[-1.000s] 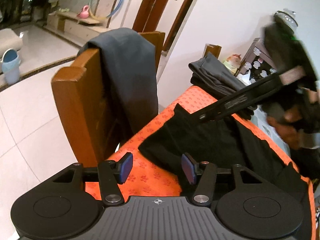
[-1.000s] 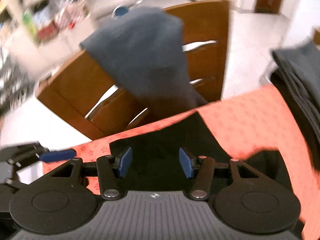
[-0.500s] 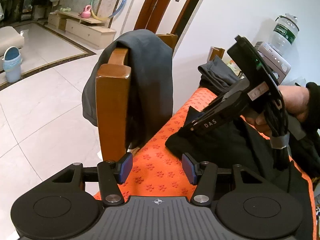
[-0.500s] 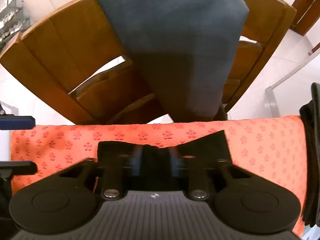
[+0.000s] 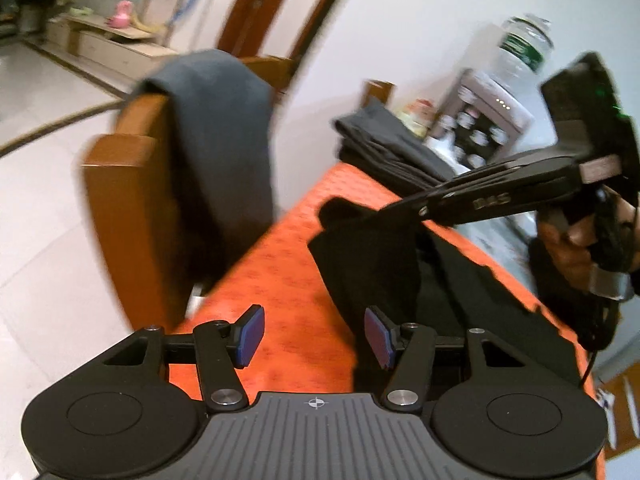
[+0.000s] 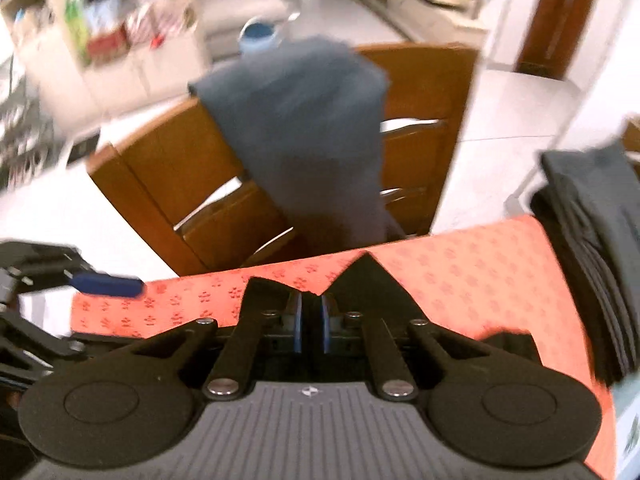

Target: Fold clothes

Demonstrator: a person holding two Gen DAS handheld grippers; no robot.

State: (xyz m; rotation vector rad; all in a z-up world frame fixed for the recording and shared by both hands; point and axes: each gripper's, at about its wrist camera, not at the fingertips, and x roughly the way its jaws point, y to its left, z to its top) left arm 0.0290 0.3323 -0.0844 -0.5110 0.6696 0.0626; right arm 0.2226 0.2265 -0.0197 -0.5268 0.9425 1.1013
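Black garment (image 5: pixel 372 248) lies on the orange tablecloth (image 5: pixel 280 280), far edge lifted. Our right gripper (image 6: pixel 310 322) pinches that edge, jaws pressed together, presumably to carry a fold. Left gripper (image 5: pixel 314 338) hangs spread over the near hem, gripping nothing.

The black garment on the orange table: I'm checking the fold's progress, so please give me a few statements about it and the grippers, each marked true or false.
1. The right gripper is shut on the black garment. True.
2. The left gripper grips the garment too. False: its jaws stand open, holding nothing.
3. A grey garment hangs over the wooden chair. True.
4. The tablecloth is blue. False: it is orange with a small flower pattern.
5. Folded dark clothes sit stacked at the table's far end. True.
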